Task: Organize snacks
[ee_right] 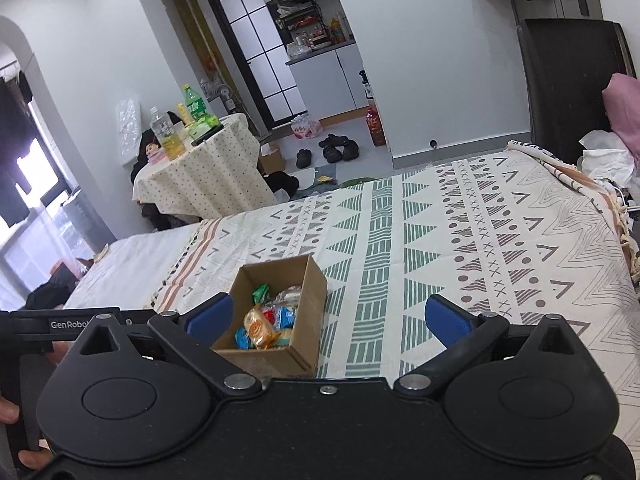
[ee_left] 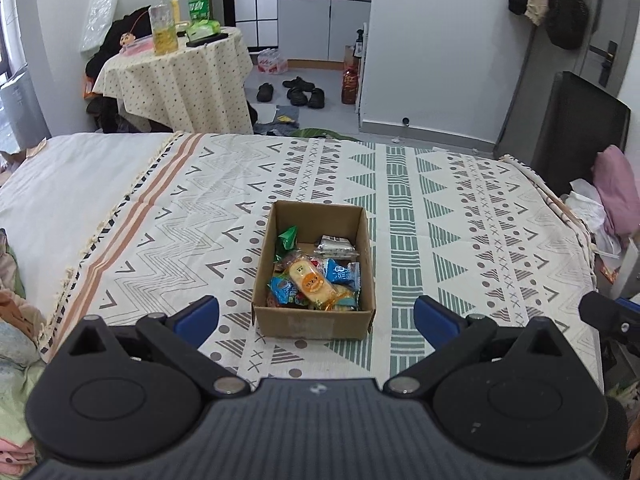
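Note:
A small open cardboard box (ee_left: 314,322) sits on the patterned bedspread (ee_left: 440,216). It holds several wrapped snacks, with a yellow-orange packet (ee_left: 310,282) on top, blue packets and a green one (ee_left: 287,238). My left gripper (ee_left: 316,316) is open and empty, its blue pads either side of the box's near wall, above it. In the right wrist view the box (ee_right: 276,354) lies low and left, with the snacks (ee_right: 266,320) inside. My right gripper (ee_right: 328,320) is open and empty, to the right of the box.
A round table (ee_left: 180,76) with bottles stands beyond the bed on the left. Shoes (ee_left: 300,90) lie on the floor. A dark chair (ee_left: 576,120) and pink cloth (ee_left: 616,188) are at the right. Part of the right gripper (ee_left: 612,316) shows at the right edge.

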Demonstrator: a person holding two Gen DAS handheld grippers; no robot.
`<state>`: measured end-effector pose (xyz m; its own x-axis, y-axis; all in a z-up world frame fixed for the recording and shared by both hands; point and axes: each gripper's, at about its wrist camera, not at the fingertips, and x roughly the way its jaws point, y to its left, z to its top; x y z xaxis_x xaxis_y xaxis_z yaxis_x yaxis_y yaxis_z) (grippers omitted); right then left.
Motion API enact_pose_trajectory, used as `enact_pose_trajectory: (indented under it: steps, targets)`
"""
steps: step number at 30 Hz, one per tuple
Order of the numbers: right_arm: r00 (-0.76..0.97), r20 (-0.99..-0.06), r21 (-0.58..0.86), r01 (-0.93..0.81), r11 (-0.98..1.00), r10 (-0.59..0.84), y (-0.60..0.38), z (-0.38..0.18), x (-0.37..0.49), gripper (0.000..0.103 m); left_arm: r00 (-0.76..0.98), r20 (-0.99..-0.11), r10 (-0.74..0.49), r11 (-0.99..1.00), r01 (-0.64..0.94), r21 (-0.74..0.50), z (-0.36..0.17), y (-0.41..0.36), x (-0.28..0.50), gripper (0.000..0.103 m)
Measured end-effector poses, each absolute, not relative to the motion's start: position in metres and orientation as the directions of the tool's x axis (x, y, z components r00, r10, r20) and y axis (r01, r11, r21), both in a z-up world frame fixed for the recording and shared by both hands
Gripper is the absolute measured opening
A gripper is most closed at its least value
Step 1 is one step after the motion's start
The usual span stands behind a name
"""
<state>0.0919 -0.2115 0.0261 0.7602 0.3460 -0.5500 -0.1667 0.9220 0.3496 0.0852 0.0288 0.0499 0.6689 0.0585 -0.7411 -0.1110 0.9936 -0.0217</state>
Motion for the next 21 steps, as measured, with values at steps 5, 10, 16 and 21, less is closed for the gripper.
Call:
enact_pose_trajectory:
  steps: [5,10,16,21]
  targets:
    - [0.772,-0.544,0.312,-0.176,0.934,0.327,-0.204,0.031,0.074,0.103,0.686,-0.726,0.055,0.995,-0.095,-0.014,0.055,0.031,0.067,0.103]
    - [0.780,-0.523,0.314,-0.198,0.929,0.343,-0.201,0.040,0.057,0.103,0.702,-0.710,0.050,0.997,-0.081,-0.010,0.061,0.035,0.047,0.103]
    - [0.783,-0.510,0.304,-0.224,0.926,0.357,-0.196,0.047,0.037,0.103,0.722,-0.691,0.044,0.997,-0.074,-0.014,0.066,0.040,0.025,0.103]
    - [0.765,-0.520,0.311,-0.245,0.918,0.380,-0.194,0.048,0.026,0.103,0.727,-0.684,0.048,0.998,-0.065,0.001,0.068,0.043,0.013,0.103]
